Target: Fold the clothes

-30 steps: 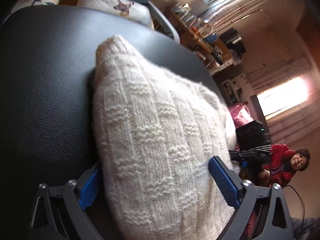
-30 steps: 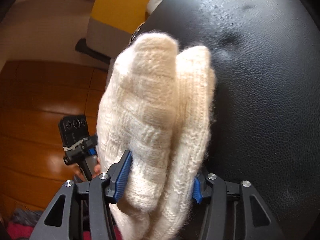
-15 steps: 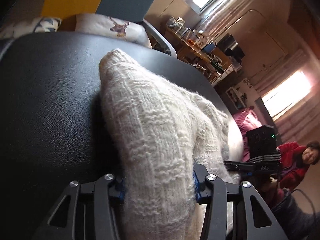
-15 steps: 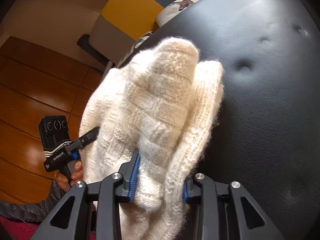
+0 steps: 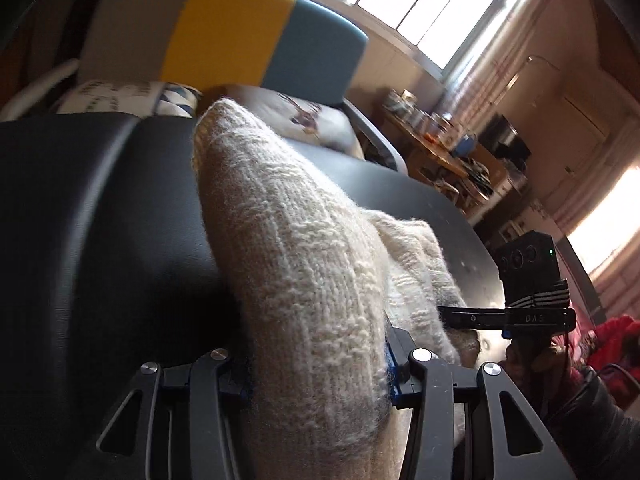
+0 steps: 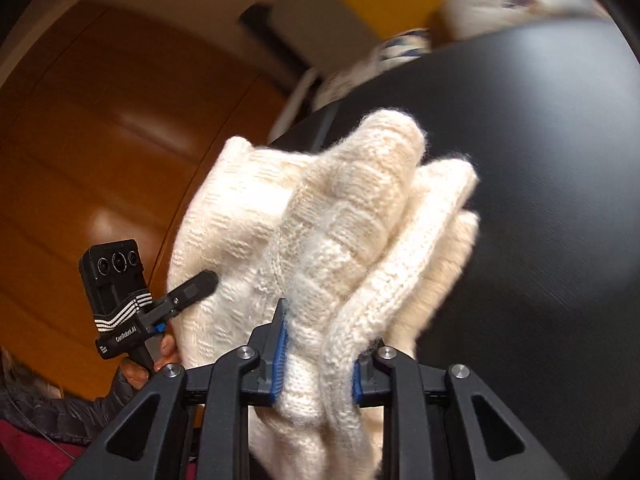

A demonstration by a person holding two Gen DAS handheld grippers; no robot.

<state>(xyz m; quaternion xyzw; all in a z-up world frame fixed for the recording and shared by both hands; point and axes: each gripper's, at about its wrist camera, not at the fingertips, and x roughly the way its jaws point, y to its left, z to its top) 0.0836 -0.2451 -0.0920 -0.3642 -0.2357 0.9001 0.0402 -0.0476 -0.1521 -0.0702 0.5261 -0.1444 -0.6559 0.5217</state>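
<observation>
Left wrist view: the left gripper (image 5: 316, 376) is clamped on a thick fold of a cream knitted sweater (image 5: 296, 272), the wool bulging up between its blue pads and running ahead of the fingers across a black leather seat (image 5: 100, 240). To that gripper's right, the right gripper (image 5: 516, 318) shows side-on, its dark finger reaching into the same garment.

Right wrist view: the right gripper (image 6: 318, 364) has its jaws closing on a bunched edge of the sweater (image 6: 320, 240), with the knit already pinched between the blue pads (image 6: 281, 354) and spilling forward over the seat (image 6: 540, 200). To its left, the left gripper (image 6: 160, 312), with a hand (image 6: 136, 372) on its grip, bites into the far side of the wool. A wooden floor (image 6: 100, 140) lies beyond on that side.

The step in hand appears to be carrying one edge of the sweater over for a fold. Done well, it calls for both grips to travel together at the same height, so the bulky knit stays taut between them and does not twist. The heavy wool will likely sag and drag on the leather if raised too little. The yellow and blue chair back (image 5: 260, 36) stands well ahead of the left gripper.
</observation>
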